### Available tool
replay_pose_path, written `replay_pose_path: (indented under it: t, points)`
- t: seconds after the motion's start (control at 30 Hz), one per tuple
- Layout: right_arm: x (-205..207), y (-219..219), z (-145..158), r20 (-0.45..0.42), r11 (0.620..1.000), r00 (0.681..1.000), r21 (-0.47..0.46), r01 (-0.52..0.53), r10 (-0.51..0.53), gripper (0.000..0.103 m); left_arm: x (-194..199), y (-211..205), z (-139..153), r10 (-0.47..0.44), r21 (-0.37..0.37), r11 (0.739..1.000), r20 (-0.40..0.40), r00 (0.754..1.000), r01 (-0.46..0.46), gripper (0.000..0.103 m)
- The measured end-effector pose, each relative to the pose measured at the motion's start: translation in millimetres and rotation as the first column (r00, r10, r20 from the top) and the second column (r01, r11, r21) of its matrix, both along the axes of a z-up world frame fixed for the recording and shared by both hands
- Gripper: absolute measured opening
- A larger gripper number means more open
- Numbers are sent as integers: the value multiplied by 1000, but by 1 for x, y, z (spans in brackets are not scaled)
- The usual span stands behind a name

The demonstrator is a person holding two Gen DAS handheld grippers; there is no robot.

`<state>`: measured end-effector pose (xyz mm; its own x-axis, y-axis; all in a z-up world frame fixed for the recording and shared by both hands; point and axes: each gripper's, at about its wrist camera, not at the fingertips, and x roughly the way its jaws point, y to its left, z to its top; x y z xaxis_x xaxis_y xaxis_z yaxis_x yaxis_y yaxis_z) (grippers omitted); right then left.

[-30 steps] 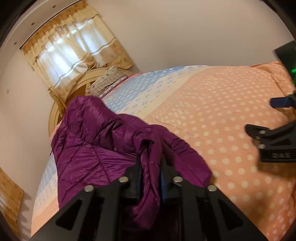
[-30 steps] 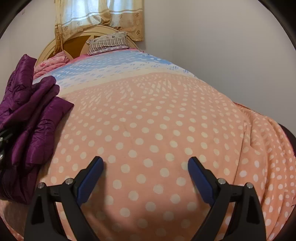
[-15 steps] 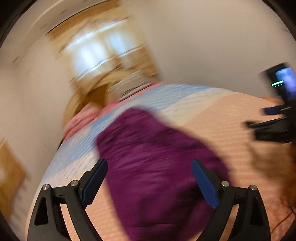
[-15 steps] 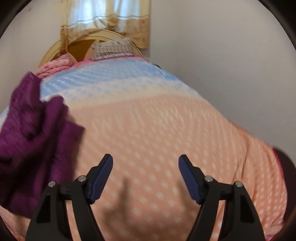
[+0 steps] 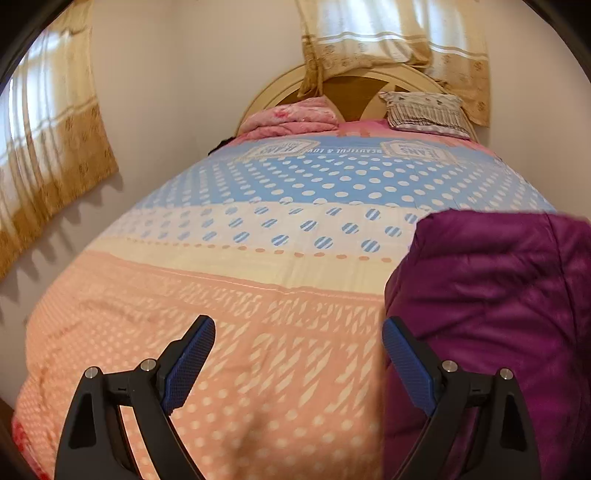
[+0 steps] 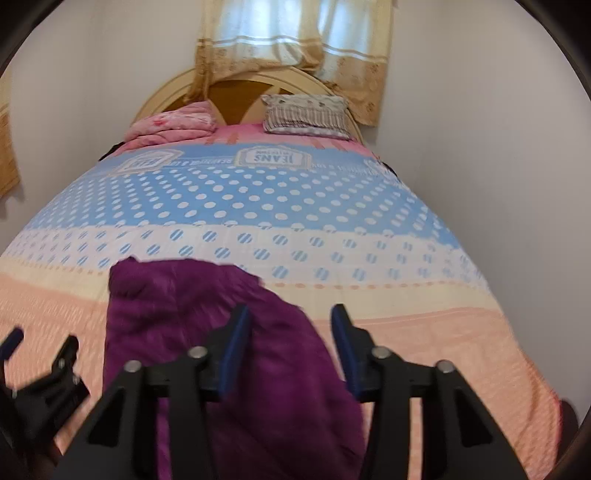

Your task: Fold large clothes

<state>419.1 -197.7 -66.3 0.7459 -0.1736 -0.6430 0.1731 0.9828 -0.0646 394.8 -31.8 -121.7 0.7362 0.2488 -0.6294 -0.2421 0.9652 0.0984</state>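
A purple puffer jacket [image 5: 498, 302] lies in a compact folded bundle on the polka-dot bedspread [image 5: 258, 266]. It also shows in the right wrist view [image 6: 221, 332]. My left gripper [image 5: 297, 358] is open and empty, just left of the jacket, its right finger close to the jacket's edge. My right gripper [image 6: 291, 347] is open and empty, above the jacket's right part. The left gripper also shows at the left edge of the right wrist view [image 6: 33, 365].
A rolled pink blanket [image 5: 295, 118] and a striped pillow [image 5: 424, 110] lie at the wooden headboard [image 5: 351, 85]. Curtains [image 5: 391, 29] hang behind the bed and on the left wall [image 5: 48, 147]. A white wall [image 6: 498, 147] runs close along the bed's right side.
My left gripper let go of the jacket, opened and swung left of it. The jacket dropped onto the bed. My right gripper moved left over the jacket and narrowed a little.
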Motion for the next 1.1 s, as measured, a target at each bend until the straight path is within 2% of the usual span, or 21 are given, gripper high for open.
replay_pose_path:
  t: [0.13,0.3,0.37,0.5,0.63,1.1]
  points:
    - [8,-12,-38,-47,998,997,-5,59,-60,44,20,-7,-1,-20,-51,998,16,1000,21,92]
    - [-9,-52,-74,-101,992,987,12,125,-123,43,36,-39,-4,-128,-101,986,31,991,130,92]
    - [-18,-66,-82,-96,988,984,14,153,-151,43,39,-64,-9,-176,-69,982,7,984,176,92]
    - [-31,-88,-89,-78,981,982,80,179,-173,43,32,-113,-16,-220,116,969,7,976,218,92]
    - [-33,-90,-95,-69,981,985,103,166,-160,43,33,-132,-28,-227,199,955,1,974,222,93]
    - [-30,-95,-113,-82,976,984,138,166,-156,43,48,-134,-52,-253,132,957,-49,966,258,97]
